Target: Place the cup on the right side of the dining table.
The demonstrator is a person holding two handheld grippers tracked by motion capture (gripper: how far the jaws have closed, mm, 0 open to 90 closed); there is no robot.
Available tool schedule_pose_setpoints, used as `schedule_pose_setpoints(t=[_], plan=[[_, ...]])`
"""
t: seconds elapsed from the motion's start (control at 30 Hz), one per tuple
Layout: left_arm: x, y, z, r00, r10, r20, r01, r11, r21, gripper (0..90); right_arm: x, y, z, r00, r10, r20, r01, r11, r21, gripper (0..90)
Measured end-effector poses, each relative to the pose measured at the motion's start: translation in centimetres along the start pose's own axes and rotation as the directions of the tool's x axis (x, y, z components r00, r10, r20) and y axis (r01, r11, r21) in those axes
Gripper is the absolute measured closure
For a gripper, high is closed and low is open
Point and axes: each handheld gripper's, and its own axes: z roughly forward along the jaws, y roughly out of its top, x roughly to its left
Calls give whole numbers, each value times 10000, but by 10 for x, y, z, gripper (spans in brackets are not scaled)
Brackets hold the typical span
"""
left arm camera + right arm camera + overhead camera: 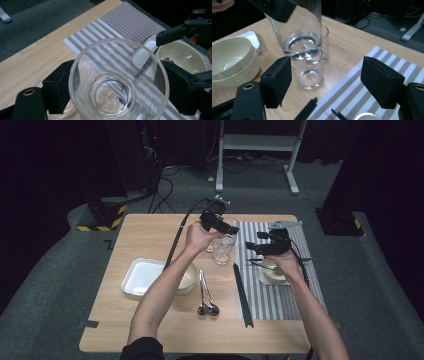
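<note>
Table setting in progress; step in hand judged as carrying a drinking glass [117,82] to the striped placemat [280,295]. Left gripper [226,227] clamped on that glass, pads pressing its wall from both sides, glass lifted clear of the wooden table [150,232] and hanging above two more glasses [310,72] that stand just left of the placemat's near-left corner as seen in the right gripper view. Right gripper [325,82] spread wide with nothing between the pads, hovering low over the placemat beside the cream bowl on its white tray [178,53].

To do it well: keep the glass upright, lift high enough to clear the rims of the standing glasses before any sideways travel. Aim for a bare patch of placemat above the bowl, well apart from the black chopsticks [243,295] along the placemat's left edge. Lower until the base sits flat, then release slowly; thin glass likely slippery, so no twisting under grip. Keep the free gripper out of the path.

Left of the placemat: stacked bowls [187,279], another tray [140,277], two spoons [207,307].
</note>
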Motion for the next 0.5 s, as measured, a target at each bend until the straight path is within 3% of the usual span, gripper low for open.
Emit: schedule_pose_setpoints(t=[0.07,0.2,0.5], plan=[[2,0,0,10000,-91,11,91,10000,-15,185,2,2,2,9999,-107,-109,105,9998,-145,255],[4,0,2,9994,-327,-84,328,9995,25,185,3,7,9,9996,-146,-224,154,9993,333,251],[-4,5,7,9999,-145,-17,146,9998,105,186,7,10,21,9986,-335,-419,348,9990,298,260]])
